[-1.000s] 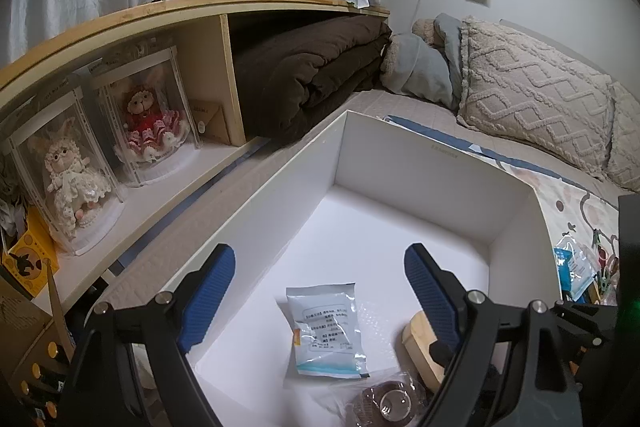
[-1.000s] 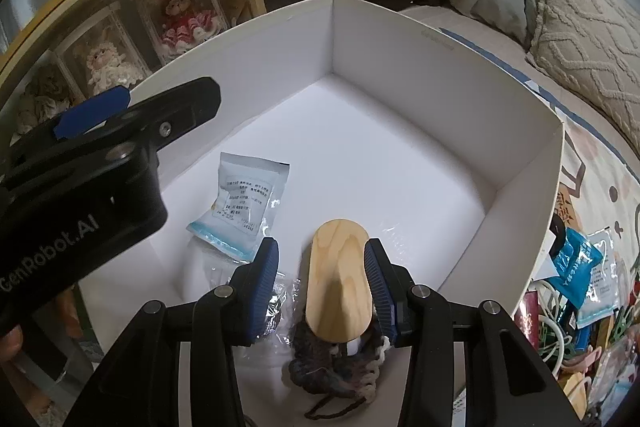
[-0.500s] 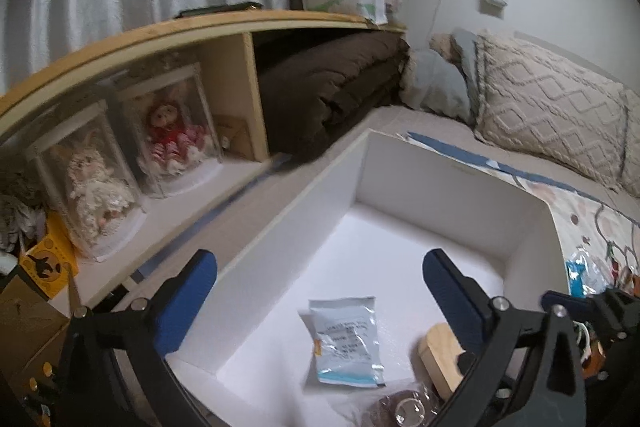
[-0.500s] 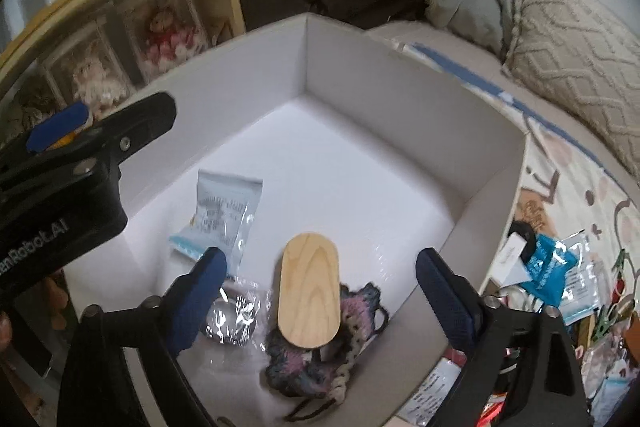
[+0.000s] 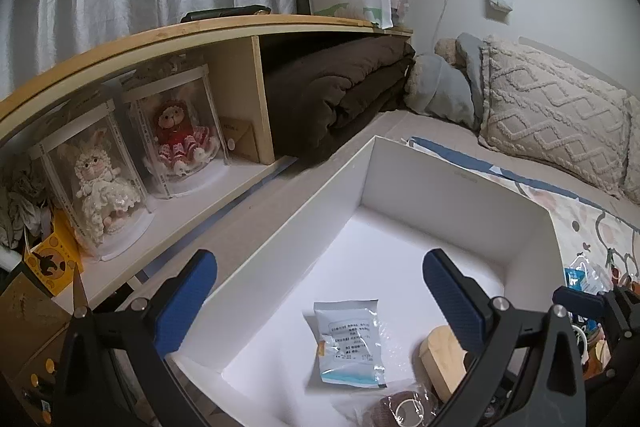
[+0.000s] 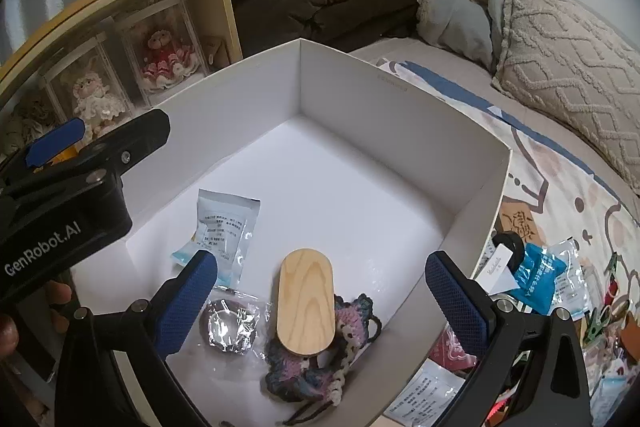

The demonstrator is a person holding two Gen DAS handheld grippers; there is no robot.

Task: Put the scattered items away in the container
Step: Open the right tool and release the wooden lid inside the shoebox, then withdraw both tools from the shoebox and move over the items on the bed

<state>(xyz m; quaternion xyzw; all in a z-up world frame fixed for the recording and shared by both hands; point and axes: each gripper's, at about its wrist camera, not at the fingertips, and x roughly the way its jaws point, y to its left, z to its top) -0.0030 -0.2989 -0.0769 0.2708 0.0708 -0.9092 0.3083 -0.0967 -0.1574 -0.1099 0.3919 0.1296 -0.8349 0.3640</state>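
Since both tools hang spread and empty over it, the white box (image 6: 400, 107) fills the space ahead of and below the right gripper (image 6: 320, 287), whose jaws stand wide with nothing between them; the left gripper (image 5: 320, 291) is just as wide and bare, off to the right gripper's left. Stiff card walls, light; it needs no handling. Directly under the right gripper's span lies the wooden oval piece (image 6: 306, 301), rigid and smooth, probably light, resting on a crocheted yarn item (image 6: 320, 363) that is soft and floppy. Left of the oval, near the left fingertip, sit a printed sachet (image 6: 224, 223) and a small clear bag holding a ring-shaped thing (image 6: 228, 323); both are slick film that would slide under a pinch. Outside the box wall, to the right gripper's right, loose clutter waits: a blue packet (image 6: 536, 275), light and crinkly, best pinched across its flat sealed edge, and a white tag (image 6: 498, 267) beside it, thin and easy to crease
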